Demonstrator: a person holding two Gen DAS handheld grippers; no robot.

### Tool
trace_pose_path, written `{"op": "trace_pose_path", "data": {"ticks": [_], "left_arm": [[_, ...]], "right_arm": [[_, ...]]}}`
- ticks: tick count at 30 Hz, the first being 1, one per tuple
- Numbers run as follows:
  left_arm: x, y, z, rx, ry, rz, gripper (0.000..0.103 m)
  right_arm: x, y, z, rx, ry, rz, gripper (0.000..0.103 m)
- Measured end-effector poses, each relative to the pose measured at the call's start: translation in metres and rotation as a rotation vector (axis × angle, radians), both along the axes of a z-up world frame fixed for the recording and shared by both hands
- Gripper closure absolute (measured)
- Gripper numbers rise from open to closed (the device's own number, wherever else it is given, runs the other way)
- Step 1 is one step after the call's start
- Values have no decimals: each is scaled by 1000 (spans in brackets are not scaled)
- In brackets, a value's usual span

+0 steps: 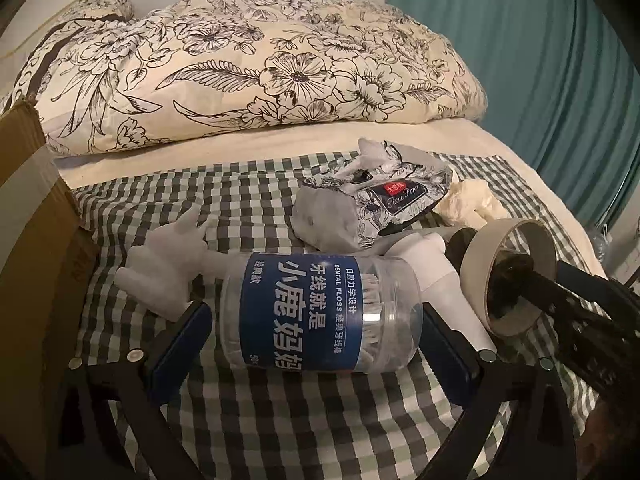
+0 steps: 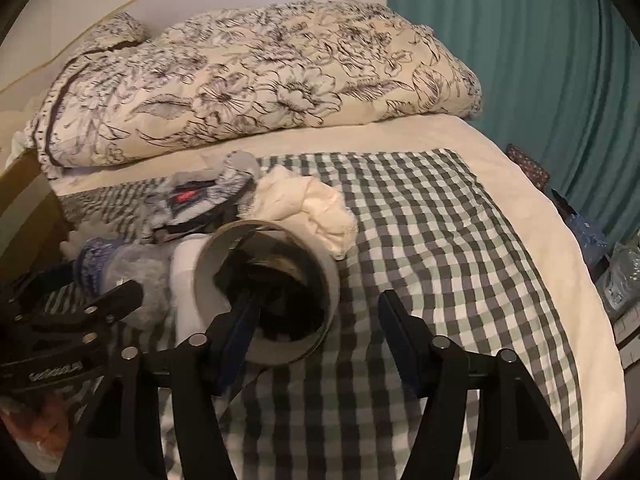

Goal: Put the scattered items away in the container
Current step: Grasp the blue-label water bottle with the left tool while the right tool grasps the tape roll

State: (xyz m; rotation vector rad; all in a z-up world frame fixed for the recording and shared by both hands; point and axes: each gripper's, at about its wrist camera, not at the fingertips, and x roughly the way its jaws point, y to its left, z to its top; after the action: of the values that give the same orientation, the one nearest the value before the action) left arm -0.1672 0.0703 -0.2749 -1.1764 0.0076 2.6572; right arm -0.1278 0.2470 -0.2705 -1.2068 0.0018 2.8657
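Observation:
A clear dental floss jar with a blue label lies on its side on the checked cloth. My left gripper is open, one finger on each side of the jar, and the pads stand a little off it. A roll of pale tape lies just right of the jar. My right gripper is open: its left finger reaches inside the roll, its right finger stays outside, clear of the wall. The cardboard box stands at the left edge.
A tissue pack, a crumpled cream tissue, a white hand-shaped toy and a white plastic piece crowd round the jar. A flowered quilt lies behind, a teal curtain to the right, and plastic bottles beside the bed.

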Motion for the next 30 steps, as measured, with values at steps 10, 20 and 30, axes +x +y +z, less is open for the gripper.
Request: {"op": "trace_pose_path", "data": {"ticks": [10,20,30], "left_arm": [[0,4,-3,-3,-7,-8,14],[4,-11,9,-11,6,26,14],[17,-18,30,12,31,21,14]], "right_arm": [[-9,10,-13,-33,-62,-27,92],[2,11,2,-54,-39,-36,92],[26,10,-8,-92,-100,-48,90]]}}
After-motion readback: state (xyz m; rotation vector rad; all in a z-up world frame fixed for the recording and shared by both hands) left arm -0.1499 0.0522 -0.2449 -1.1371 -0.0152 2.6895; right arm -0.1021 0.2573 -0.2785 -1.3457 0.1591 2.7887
